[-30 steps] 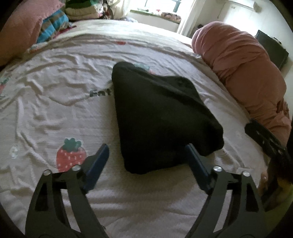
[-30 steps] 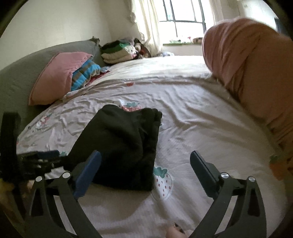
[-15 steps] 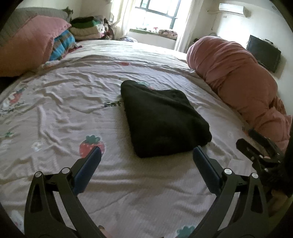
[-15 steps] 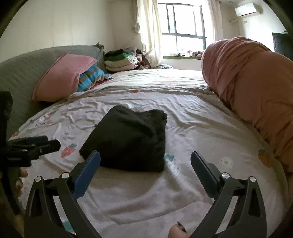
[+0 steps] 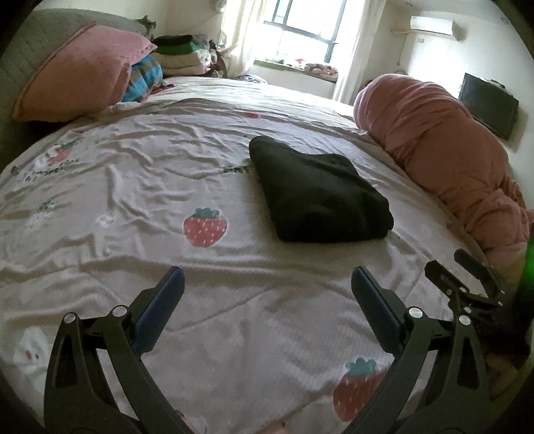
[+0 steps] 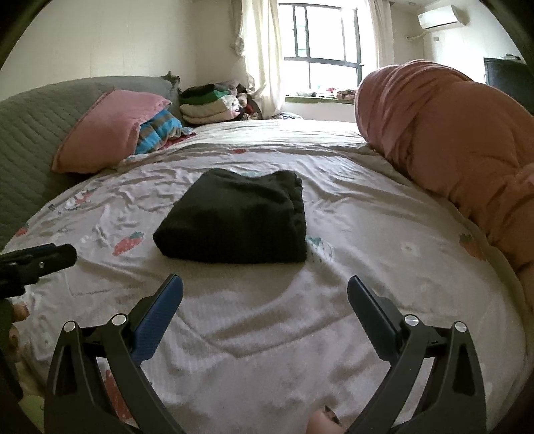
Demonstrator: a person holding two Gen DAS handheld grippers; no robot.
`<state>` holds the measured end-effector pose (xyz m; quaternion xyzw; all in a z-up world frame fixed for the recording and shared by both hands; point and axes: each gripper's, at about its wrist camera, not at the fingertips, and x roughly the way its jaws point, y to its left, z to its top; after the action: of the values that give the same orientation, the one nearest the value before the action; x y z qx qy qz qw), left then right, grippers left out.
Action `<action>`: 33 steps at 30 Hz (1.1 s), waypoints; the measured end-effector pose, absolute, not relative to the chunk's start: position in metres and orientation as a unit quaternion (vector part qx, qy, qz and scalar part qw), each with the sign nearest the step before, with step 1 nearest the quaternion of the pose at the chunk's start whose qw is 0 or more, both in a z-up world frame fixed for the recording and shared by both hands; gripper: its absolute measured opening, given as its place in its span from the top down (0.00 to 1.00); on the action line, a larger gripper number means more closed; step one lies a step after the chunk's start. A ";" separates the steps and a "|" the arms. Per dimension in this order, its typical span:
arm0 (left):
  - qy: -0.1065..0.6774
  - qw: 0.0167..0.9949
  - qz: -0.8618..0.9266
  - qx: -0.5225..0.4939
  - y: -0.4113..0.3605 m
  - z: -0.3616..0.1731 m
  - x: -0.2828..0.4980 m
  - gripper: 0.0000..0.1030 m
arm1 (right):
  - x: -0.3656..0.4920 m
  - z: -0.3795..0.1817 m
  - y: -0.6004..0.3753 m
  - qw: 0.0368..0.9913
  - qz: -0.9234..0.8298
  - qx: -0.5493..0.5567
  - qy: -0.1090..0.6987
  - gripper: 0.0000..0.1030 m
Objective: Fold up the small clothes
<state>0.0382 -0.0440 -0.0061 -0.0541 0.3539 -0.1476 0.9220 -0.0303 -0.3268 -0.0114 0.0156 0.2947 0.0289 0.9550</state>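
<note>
— On the bed [image 5: 233, 334], mid-sheet: what lies there?

— A black garment [image 5: 317, 197], folded into a thick block, flat on the strawberry-print sheet [image 6: 267, 334]. Nothing touches it.

— Where are the grippers?

— Both hang over bare sheet on the near side of the garment, well apart from it. The left gripper [image 5: 267, 287] has its jaws spread wide, nothing between them. The right gripper [image 6: 265, 293] likewise: jaws wide apart, empty. In the right view the left gripper's tip [image 6: 43, 257] juts in at the left edge; in the left view the right gripper [image 5: 467, 280] shows at the right edge.

— And around the garment?

— A rolled pink quilt [image 6: 450, 150] runs along the bed's right side. At the head, a pink pillow [image 5: 80, 73] leans on a grey headboard [image 6: 30, 133], with a striped blue cloth [image 5: 143, 80] beside it and a stack of folded laundry [image 6: 207, 103] beyond. A window [image 6: 320, 40] with pale curtains [image 6: 260, 50] lights the far wall; an air conditioner [image 6: 440, 16] hangs high at right, a dark screen [image 5: 487, 103] below it.
</note>
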 end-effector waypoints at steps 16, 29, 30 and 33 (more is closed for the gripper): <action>0.369 0.917 -0.142 -0.052 -0.041 -0.030 0.025 0.09 | -0.044 -0.031 -0.316 0.943 0.008 0.008 0.331 0.04; 0.368 0.921 -0.121 -0.040 -0.041 -0.029 0.024 0.09 | -0.044 -0.036 -0.318 0.939 0.004 0.015 0.344 0.04; 0.368 0.921 -0.121 -0.040 -0.041 -0.029 0.024 0.09 | -0.044 -0.036 -0.318 0.939 0.005 0.015 0.344 0.04; 0.372 0.920 -0.117 -0.039 -0.040 -0.030 0.025 0.09 | -0.044 -0.036 -0.318 0.939 0.005 0.016 0.344 0.04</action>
<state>0.0251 -0.0400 -0.0302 -0.0389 0.3720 -0.1172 0.9200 -0.0436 -0.3178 -0.0361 0.0164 0.3439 0.0052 0.9389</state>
